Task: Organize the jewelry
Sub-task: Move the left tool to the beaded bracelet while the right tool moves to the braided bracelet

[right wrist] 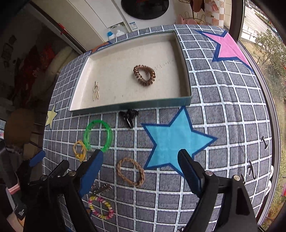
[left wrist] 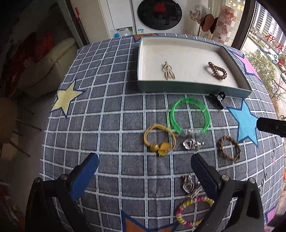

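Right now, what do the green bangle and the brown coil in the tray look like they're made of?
Green bangle: probably translucent plastic or acrylic, glossy; the tablecloth grid shows through its rim.
Brown coil hair tie in the tray: looks like shiny spiral plastic cord, with light glinting off each loop.

A grey checked tablecloth with stars — yellow star at nine o'clock, blue star centre, pink star at one; washing machine at twelve.

Tray middle bare between clip, coil tie; black claw clip against near wall.
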